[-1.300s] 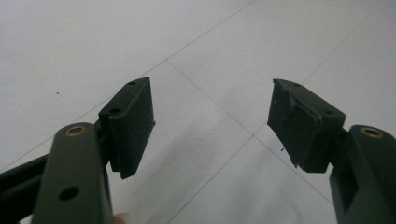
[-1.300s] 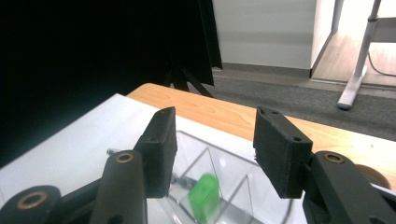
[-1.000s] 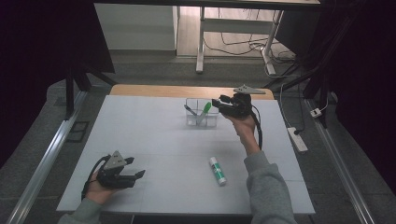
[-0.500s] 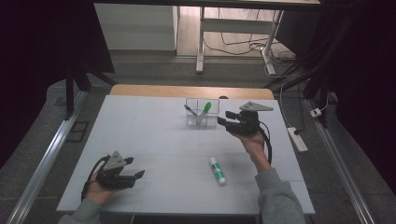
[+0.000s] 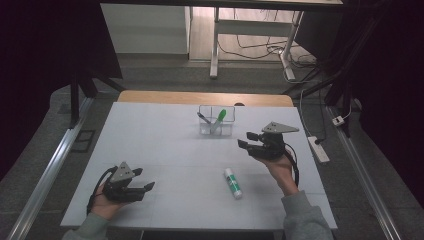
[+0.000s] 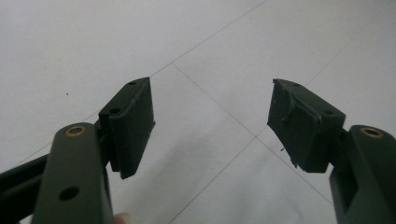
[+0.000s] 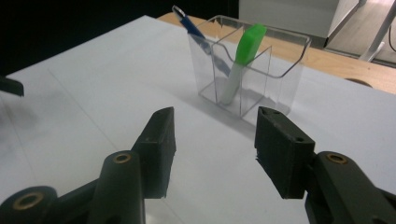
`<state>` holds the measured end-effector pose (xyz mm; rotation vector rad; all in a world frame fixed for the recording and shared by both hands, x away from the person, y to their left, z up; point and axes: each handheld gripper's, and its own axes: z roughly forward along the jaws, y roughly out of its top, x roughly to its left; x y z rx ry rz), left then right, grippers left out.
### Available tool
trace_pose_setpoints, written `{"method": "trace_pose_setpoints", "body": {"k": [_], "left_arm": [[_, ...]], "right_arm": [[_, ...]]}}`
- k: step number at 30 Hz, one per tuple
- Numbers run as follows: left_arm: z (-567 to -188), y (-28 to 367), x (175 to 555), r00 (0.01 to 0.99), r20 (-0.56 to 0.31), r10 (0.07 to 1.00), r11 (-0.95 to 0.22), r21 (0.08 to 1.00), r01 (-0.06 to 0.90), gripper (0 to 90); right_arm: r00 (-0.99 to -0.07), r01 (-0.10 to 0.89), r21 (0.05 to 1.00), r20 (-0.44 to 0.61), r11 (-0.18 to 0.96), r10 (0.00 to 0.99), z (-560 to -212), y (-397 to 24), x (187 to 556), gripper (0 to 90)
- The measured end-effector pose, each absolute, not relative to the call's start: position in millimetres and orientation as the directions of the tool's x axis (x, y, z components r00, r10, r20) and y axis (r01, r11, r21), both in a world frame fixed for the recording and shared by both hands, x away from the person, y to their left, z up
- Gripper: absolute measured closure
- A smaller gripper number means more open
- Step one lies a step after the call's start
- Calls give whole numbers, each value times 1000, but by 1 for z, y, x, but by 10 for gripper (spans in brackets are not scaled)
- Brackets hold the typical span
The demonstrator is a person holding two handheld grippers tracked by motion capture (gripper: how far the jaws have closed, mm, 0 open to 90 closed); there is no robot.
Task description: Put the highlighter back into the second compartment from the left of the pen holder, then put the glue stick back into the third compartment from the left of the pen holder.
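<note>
A clear plastic holder point(image 5: 216, 125) point(image 7: 247, 65) stands at the back middle of the white table point(image 5: 165, 150). A green-capped marker point(image 5: 218, 120) point(image 7: 242, 58) and a blue pen point(image 5: 204, 119) point(image 7: 198, 35) lean inside it. A white glue stick with a green label point(image 5: 233, 183) lies on the table nearer the front. My right gripper point(image 5: 246, 140) point(image 7: 215, 151) hovers open to the right of the holder, jaws empty and pointing left. My left gripper point(image 5: 146, 187) point(image 6: 212, 123) rests open at the front left, nothing between its jaws.
A wooden strip point(image 5: 205, 98) runs along the table's far edge. Metal rails point(image 5: 45, 175) flank the table on both sides. A white power strip point(image 5: 318, 149) lies on the floor at the right. Desk legs and cables point(image 5: 260, 45) stand farther back.
My right gripper has drawn back from above the holder toward the right and front, sinking a little. The left gripper has stayed put.
</note>
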<state>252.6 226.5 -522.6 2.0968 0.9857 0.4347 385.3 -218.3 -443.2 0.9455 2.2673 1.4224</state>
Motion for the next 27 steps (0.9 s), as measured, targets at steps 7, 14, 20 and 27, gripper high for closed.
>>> {"method": "trace_pose_setpoints", "body": {"k": [7, 14, 20, 27], "left_arm": [[-522, 225, 252, 646, -11, 763, -413, 761, 501, 304], [-522, 225, 252, 646, -10, 763, -414, 760, 501, 303], [-522, 225, 252, 643, -11, 766, -411, 760, 503, 303], [-523, 225, 253, 643, -12, 766, -411, 760, 503, 304]], "right_arm": [[-743, 389, 856, 74, 340, 665, -449, -220, 368, 479], [-762, 395, 821, 42, 413, 646, -449, -214, 358, 467], [-778, 410, 786, 36, 463, 628, -452, -206, 355, 466], [-786, 430, 759, 50, 488, 616, -454, -198, 353, 459]]}}
